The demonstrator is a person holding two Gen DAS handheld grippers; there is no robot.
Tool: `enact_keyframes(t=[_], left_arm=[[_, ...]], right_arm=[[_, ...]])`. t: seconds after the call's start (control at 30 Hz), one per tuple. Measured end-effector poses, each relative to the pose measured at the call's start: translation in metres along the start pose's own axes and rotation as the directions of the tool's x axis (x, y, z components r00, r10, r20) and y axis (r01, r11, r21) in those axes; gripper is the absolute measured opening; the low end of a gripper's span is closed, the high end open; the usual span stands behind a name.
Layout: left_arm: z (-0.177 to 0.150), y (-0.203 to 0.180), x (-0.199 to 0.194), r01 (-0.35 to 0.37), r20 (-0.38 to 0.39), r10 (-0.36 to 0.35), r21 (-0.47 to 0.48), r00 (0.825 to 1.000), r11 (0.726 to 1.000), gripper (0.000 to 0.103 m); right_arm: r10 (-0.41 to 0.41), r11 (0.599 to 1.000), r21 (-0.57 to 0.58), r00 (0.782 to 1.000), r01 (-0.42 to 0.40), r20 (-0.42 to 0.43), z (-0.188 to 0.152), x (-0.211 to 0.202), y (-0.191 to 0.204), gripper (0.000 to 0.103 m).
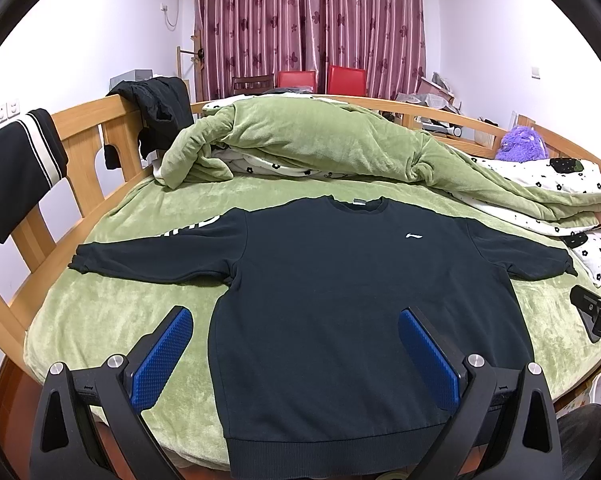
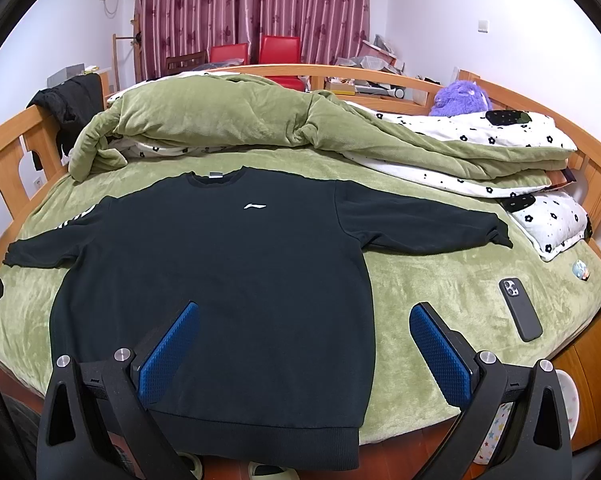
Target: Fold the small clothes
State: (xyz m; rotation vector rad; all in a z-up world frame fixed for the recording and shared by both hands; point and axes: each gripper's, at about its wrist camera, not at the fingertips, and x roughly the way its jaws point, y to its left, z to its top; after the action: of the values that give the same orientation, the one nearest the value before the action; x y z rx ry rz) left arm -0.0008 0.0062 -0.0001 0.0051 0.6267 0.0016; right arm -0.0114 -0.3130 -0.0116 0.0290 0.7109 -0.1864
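A black sweatshirt point(image 1: 332, 280) with a small white chest logo lies flat and face up on the green bed cover point(image 1: 100, 320), both sleeves spread out to the sides and its ribbed hem hanging at the near bed edge. My left gripper point(image 1: 296, 344) hovers open above the hem's left part, blue pads wide apart, nothing held. In the right wrist view the same sweatshirt point(image 2: 220, 272) fills the left and middle. My right gripper point(image 2: 304, 340) is open over its lower right side, with the right pad above the green cover point(image 2: 440, 280).
A rumpled green quilt point(image 1: 320, 140) with floral lining lies behind the sweatshirt. A phone point(image 2: 520, 310) rests on the cover at the right, near a floral pillow point(image 2: 552, 220). A purple plush toy point(image 2: 460, 98) sits at the far right. Dark clothes point(image 1: 156, 112) hang on the wooden bed frame point(image 1: 80, 128).
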Motion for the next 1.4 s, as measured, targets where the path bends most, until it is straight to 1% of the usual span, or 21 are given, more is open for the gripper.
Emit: enact_keyframes(t=[0.37,0.47,0.6,0.67,0.73,0.77,0.8,0.9,0.97,1.07,1.17,1.27,1.3,1.33,1.4], left_arm=[[0.000,0.002,-0.002,0.004,0.004,-0.004,-0.001,1.000,1.000,0.103],[-0.001,0.005,-0.005,0.020,0.014,-0.020,0.001,1.000,1.000,0.103],[-0.002,0.010,-0.005,0.057,0.020,-0.057,0.010,0.998,0.998,0.103],[-0.001,0.017,0.000,0.049,0.004,-0.049,0.000,0.999,0.999,0.103],[-0.002,0.024,0.007,0.054,-0.023,-0.055,-0.011,0.998,0.998,0.103],[-0.002,0.032,0.012,0.060,-0.040,-0.060,-0.018,0.997,0.998,0.103],[-0.003,0.039,0.015,0.054,-0.041,-0.055,-0.027,0.998,0.998,0.103],[-0.001,0.066,0.023,0.009,-0.048,-0.011,-0.051,0.999,0.999,0.103],[0.004,0.086,0.030,-0.012,-0.059,0.008,-0.062,0.998,0.998,0.103],[0.012,0.120,0.039,-0.036,-0.064,0.030,-0.101,0.998,0.994,0.102],[0.021,0.159,0.057,-0.080,-0.077,0.070,-0.139,0.995,0.987,0.102],[0.022,0.195,0.086,-0.157,-0.108,0.139,-0.182,0.984,0.971,0.102],[0.021,0.210,0.100,-0.200,-0.121,0.178,-0.202,0.977,0.959,0.102],[0.020,0.218,0.108,-0.214,-0.129,0.190,-0.212,0.973,0.954,0.102],[0.016,0.240,0.132,-0.237,-0.167,0.199,-0.248,0.966,0.939,0.102]], right_arm=[[0.000,1.000,-0.003,1.000,0.000,0.001,0.001,-0.002,0.001,0.103],[0.000,1.000,-0.006,1.000,0.000,0.005,0.002,-0.003,0.000,0.103],[0.008,1.000,-0.015,1.000,-0.008,0.026,0.000,-0.006,0.001,0.103],[0.018,1.000,-0.025,0.999,-0.017,0.036,-0.001,-0.004,0.002,0.103],[0.048,0.998,-0.035,0.998,-0.046,0.046,-0.002,-0.002,0.001,0.103],[0.062,0.998,-0.037,0.997,-0.060,0.045,-0.003,0.000,0.000,0.103],[0.072,0.997,-0.036,0.997,-0.071,0.040,-0.002,0.003,-0.001,0.103],[0.096,0.995,-0.022,0.995,-0.096,0.029,-0.002,0.010,-0.008,0.103],[0.082,0.996,-0.020,0.996,-0.081,0.032,-0.004,0.015,-0.010,0.103],[0.031,0.999,-0.012,0.999,-0.031,0.043,-0.004,0.024,-0.011,0.103],[0.037,0.999,-0.007,0.999,-0.037,0.019,0.003,0.036,-0.010,0.103],[0.079,0.997,0.002,0.997,-0.079,0.022,0.015,0.048,-0.004,0.103],[0.103,0.995,-0.001,0.994,-0.103,0.031,0.019,0.051,-0.001,0.103],[0.130,0.991,-0.013,0.991,-0.130,0.035,0.026,0.056,0.005,0.103],[0.131,0.991,-0.032,0.991,-0.130,0.032,0.037,0.064,0.015,0.103]])
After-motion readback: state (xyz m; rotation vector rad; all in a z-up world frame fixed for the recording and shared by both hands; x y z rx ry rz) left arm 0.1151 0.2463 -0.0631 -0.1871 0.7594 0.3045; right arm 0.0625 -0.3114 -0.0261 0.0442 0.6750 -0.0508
